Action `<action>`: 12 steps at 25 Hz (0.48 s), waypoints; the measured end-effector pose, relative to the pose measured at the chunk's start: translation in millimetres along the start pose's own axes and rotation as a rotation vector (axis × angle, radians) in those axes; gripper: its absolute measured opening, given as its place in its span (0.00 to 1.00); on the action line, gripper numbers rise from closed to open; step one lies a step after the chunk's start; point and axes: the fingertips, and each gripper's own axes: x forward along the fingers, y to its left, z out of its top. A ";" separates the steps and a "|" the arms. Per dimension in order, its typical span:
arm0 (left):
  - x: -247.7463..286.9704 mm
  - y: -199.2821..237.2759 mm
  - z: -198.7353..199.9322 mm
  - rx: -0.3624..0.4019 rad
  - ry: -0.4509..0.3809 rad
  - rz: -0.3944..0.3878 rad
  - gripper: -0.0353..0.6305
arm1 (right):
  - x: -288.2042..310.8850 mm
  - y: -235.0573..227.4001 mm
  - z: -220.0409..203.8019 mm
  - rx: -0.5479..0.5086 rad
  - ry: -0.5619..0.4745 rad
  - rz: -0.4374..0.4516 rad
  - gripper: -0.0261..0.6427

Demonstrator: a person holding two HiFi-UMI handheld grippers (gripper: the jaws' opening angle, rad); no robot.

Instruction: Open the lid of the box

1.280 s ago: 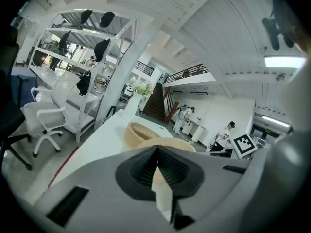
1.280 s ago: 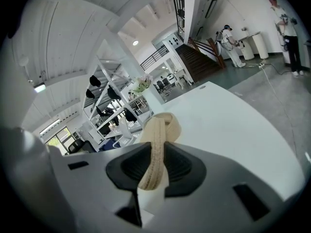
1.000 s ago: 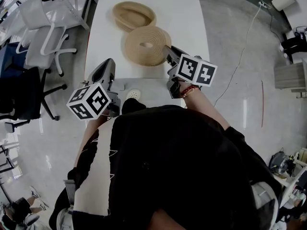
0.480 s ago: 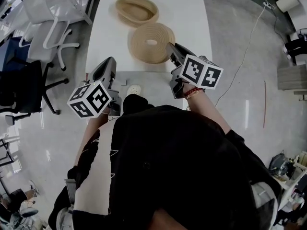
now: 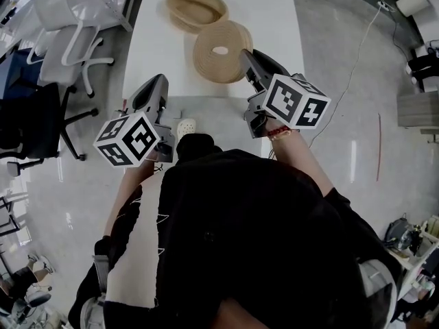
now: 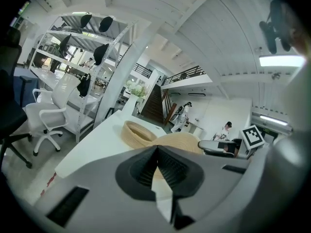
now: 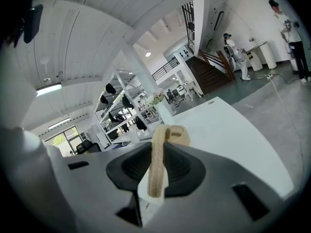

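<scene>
The lid [image 5: 221,50] is clamped by its near right rim in my right gripper [image 5: 244,57]; those jaws have just been closing and now pinch the woven rim [image 7: 158,159] between the pads. In the head view the lid shows its broad oval face and a pale spot in its middle; its long axis runs roughly across the desk [image 5: 274,12], over the near half and toward the right edge. In the right gripper view I see it edge-on, as a narrow strip standing up between the jaws, so most of it is out of sight there; in the head view the gripper covers the spot where it is held. The box [image 5: 197,9] sits open behind it, nearer the far end, its long axis also across the desk; the lid's far edge overlaps the box's near rim in the picture, and I cannot tell whether they touch. The desk's far end is cut off. My left gripper [image 5: 158,82] is clenched on nothing, jaws together, at the desk's near left corner; its own body hides the lid's lower part [image 6: 187,140] in its view.
</scene>
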 end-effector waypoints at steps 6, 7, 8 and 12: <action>-1.8 2.6 -3.5 -0.002 0.009 -0.010 0.07 | -3.3 2.1 -2.3 -0.009 -0.005 -0.012 0.16; -1.0 2.9 -5.4 -0.005 0.014 -0.012 0.07 | -3.6 0.8 -3.7 -0.010 -0.002 -0.018 0.16; 0.0 3.0 -6.8 -0.006 0.019 -0.014 0.07 | -3.6 -0.6 -4.8 -0.011 0.002 -0.022 0.16; 4.1 3.8 -9.6 -0.006 0.032 -0.022 0.07 | -2.7 -3.7 -6.6 -0.004 0.005 -0.032 0.16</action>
